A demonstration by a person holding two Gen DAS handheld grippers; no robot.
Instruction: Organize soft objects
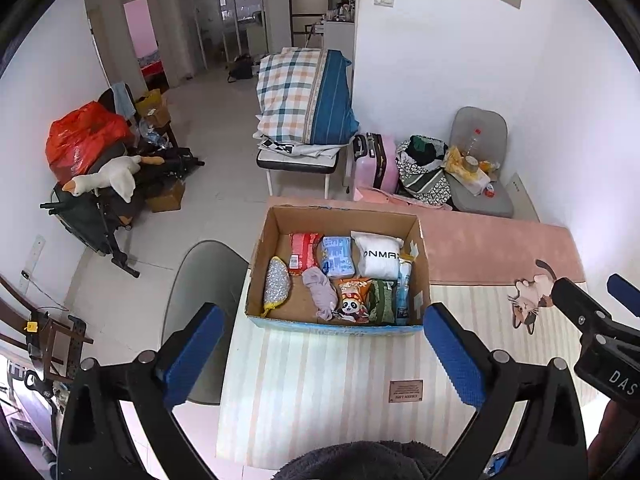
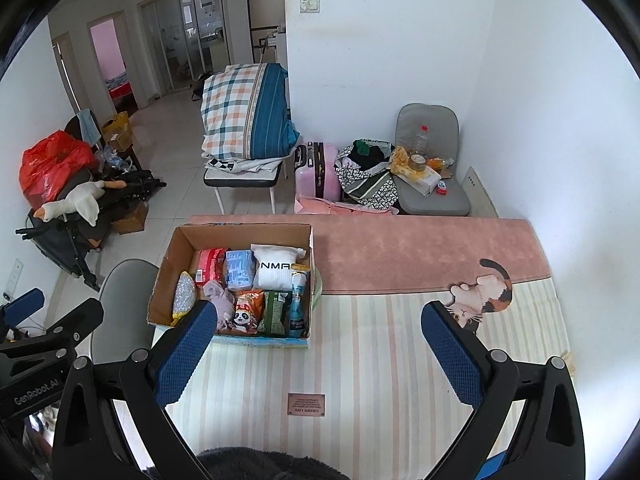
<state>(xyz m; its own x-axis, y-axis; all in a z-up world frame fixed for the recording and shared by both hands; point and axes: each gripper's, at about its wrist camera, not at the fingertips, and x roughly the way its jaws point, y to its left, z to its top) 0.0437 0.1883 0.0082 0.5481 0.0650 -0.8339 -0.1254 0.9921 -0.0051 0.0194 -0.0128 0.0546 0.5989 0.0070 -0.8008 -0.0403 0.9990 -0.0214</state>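
Cardboard box [image 1: 262,264] on the striped tabletop [image 1: 320,392] already holds the soft objects: snack packs, a white pillow pack [image 1: 378,258], a lilac cloth [image 1: 320,292]. Left gripper [image 1: 324,346] and right gripper [image 2: 320,346] hover with fingers spread, empty. Nothing loose remains outside; sorting looks nearly finished.

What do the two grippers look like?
Each gripper is black, with two long fingers that end in flat blue pads with a bumpy, dotted face. The left gripper and the right gripper match. Round silver bolts sit where the fingers join the black frame. White letters are printed on their black bodies. Something dark and fluffy, perhaps a sleeve, shows at the bottom edge.
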